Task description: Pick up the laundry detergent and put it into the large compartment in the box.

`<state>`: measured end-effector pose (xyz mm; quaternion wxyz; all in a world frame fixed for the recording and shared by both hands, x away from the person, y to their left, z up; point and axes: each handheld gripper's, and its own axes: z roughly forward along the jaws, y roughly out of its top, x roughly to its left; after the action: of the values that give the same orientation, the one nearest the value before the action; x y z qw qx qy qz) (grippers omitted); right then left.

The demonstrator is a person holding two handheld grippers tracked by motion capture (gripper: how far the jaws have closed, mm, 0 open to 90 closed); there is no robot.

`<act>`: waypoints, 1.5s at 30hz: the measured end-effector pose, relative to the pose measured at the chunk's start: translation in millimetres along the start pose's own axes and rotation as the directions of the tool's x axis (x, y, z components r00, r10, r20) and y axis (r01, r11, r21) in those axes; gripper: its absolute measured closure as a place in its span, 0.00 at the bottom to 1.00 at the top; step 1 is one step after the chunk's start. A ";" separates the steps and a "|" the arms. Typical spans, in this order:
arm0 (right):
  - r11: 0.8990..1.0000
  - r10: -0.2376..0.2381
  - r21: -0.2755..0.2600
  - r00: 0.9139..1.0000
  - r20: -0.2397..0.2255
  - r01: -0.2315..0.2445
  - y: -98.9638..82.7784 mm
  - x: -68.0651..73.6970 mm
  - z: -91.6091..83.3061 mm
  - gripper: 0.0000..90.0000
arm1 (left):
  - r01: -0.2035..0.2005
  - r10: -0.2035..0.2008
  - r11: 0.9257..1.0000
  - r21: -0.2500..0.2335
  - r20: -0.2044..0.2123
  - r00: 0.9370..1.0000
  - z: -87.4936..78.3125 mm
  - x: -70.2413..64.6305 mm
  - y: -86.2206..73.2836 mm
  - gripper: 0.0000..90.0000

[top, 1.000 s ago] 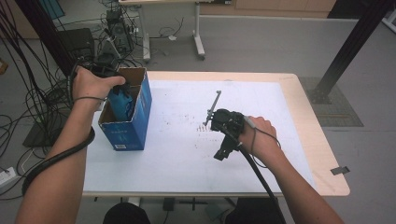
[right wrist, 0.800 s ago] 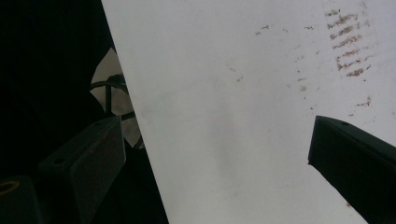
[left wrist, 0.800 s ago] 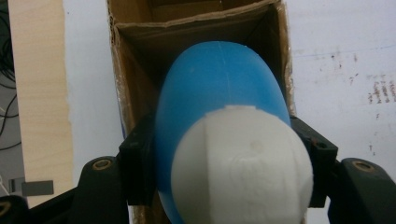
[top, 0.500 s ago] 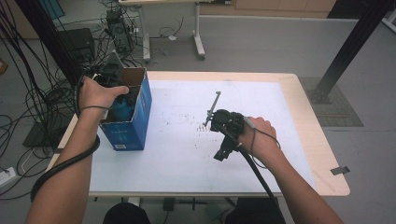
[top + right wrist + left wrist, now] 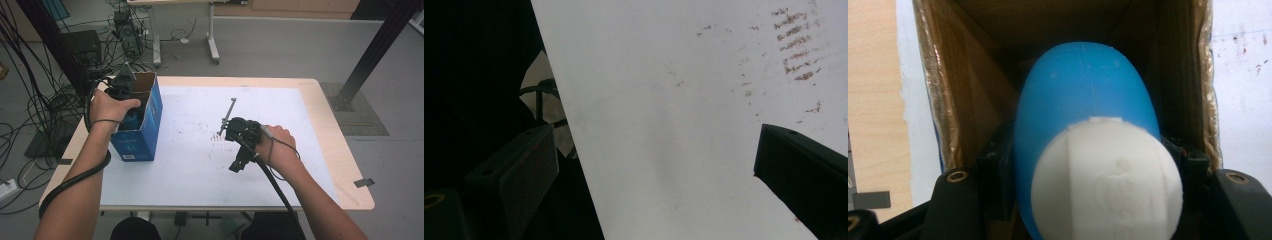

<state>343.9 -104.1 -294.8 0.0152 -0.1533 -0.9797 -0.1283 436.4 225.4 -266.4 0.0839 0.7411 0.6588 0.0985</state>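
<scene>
Left claw [image 5: 1083, 165] around blue-and-white bottle [image 5: 1088, 150] inside open box [image 5: 948, 100]

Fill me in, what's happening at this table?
A person works with a gripper in each hand. The left gripper is shut on a blue and white bottle, lowered into the open blue cardboard box at the table's left edge. The right gripper rests open on the white table cover, holding nothing.

The left hand-held gripper [image 5: 1088, 175] has its black jaws clamped on a blue egg-shaped thing with a white cap [image 5: 1083, 130], poked down inside an open cardboard box [image 5: 963, 90]. White worktop [image 5: 1243, 75] peeks past the box wall.
</scene>
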 end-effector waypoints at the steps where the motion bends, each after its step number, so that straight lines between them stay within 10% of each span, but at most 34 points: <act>1: 1.000 -0.003 -0.001 1.000 0.000 0.003 0.1 -0.2 0.2 0.04 | 0.002 -0.002 1.000 -0.002 -0.001 1.000 0.3 -0.3 0.0 0.42; 45: 1.000 -0.003 -0.002 1.000 0.001 0.003 1.1 -1.6 1.9 0.04 | 0.001 -0.001 1.000 -0.007 0.001 1.000 1.0 0.2 -1.3 0.42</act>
<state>345.8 -103.1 -296.5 0.0142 -0.1520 -0.9798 -0.1290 435.4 225.7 -267.7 0.0869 0.7406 0.6587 0.1004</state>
